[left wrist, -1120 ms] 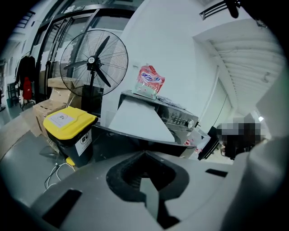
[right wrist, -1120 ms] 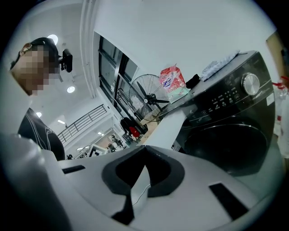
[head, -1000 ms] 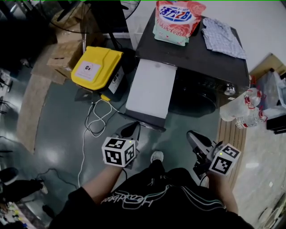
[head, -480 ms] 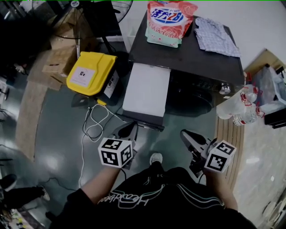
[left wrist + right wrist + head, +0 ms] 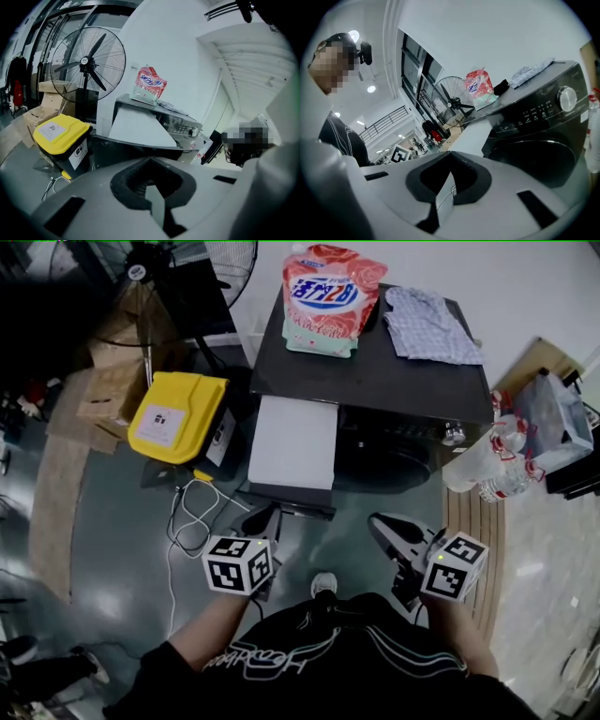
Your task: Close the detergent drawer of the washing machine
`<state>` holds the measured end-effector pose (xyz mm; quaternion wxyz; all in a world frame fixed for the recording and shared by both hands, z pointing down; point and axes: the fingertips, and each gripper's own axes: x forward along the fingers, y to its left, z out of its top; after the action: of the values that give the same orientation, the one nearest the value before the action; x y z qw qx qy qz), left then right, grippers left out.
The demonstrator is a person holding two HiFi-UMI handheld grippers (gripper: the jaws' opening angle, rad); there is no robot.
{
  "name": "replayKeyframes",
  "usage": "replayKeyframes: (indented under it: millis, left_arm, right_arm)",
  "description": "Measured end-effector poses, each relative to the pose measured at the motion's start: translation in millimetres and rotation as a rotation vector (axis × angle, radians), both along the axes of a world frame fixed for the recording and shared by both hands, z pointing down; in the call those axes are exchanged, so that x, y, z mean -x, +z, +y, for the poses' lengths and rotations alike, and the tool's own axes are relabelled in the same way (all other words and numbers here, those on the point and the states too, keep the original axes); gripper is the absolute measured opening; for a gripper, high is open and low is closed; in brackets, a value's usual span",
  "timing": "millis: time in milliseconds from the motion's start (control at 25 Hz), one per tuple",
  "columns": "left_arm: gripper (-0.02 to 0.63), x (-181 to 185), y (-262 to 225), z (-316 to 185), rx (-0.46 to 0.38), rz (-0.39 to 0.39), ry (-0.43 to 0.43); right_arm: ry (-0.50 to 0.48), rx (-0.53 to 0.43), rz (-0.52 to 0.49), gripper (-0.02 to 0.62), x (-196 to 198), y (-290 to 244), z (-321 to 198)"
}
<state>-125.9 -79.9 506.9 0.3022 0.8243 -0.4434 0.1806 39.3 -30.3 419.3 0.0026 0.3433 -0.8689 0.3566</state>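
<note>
The left gripper (image 5: 268,515) and right gripper (image 5: 377,521) are hovering near the washing machine (image 5: 394,381), jaws pressed together, empty; its detergent drawer (image 5: 292,442) is sticking out

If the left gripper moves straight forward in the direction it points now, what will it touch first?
Most likely the front of the open detergent drawer, which juts from the washing machine just ahead of the left gripper; depth is unclear.
</note>
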Motion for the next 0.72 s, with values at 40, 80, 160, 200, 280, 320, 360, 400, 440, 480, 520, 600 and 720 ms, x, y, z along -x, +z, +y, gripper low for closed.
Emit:
replayKeyframes:
  millis: [40, 80, 160, 200, 280, 320, 360, 400, 440, 480, 520, 600, 720]
  left_arm:
    - [0.023, -0.3, -0.5, -2.2, 0.001, 0.001, 0.001]
    - [0.023, -0.4, -0.7, -4.0, 0.002, 0.001, 0.002]
    - [0.023, -0.4, -0.7, -5.7, 0.001, 0.002, 0.006]
    - [0.023, -0.4, -0.5, -6.2, 0.000, 0.003, 0.008]
    - [0.023, -0.2, -0.2, -7.7, -0.002, 0.008, 0.008]
    - [0.023, -0.1, 0.0, -8.5, -0.003, 0.010, 0.008]
    - [0.023, -0.1, 0.2, -9.4, -0.005, 0.011, 0.009]
    - [0.023, -0.1, 0.4, -10.5, -0.007, 0.011, 0.010]
    - [0.023, -0.3, 0.8, -12.0, -0.011, 0.011, 0.010]
    - [0.023, -0.5, 1.1, -14.2, -0.014, 0.010, 0.009]
    - [0.023, -0.7, 1.3, -17.1, -0.017, 0.009, 0.006]
    - [0.023, -1.4, 1.8, -23.5, -0.019, 0.004, -0.001]
    - [0.023, -3.1, 1.7, -29.8, -0.014, -0.009, -0.008]
  right_arm:
    - [0.002, -0.002, 0.001, 0.026, 0.1, -1.2, -1.6]
    - [0.003, -0.003, 0.000, 0.026, 0.4, -2.1, -2.9]
    - [0.005, -0.003, 0.001, 0.026, 0.8, -2.9, -4.6]
    - [0.006, -0.003, 0.003, 0.026, 0.8, -3.0, -5.4]
    - [0.007, -0.006, 0.008, 0.026, 1.1, -3.4, -7.4]
    - [0.008, -0.008, 0.009, 0.026, 1.5, -3.7, -8.2]
    - [0.011, -0.011, 0.009, 0.026, 1.7, -4.0, -9.0]
    - [0.013, -0.015, 0.008, 0.026, 1.6, -4.3, -9.8]
    - [0.016, -0.018, 0.006, 0.026, 1.2, -4.3, -10.8]
    - [0.018, -0.021, 0.005, 0.026, 0.7, -4.2, -11.9]
    - [0.019, -0.023, 0.003, 0.026, 0.1, -3.9, -13.2]
    - [0.021, -0.024, -0.001, 0.026, -1.4, -4.0, -15.9]
    - [0.024, -0.024, -0.008, 0.026, -6.2, -6.7, -20.3]
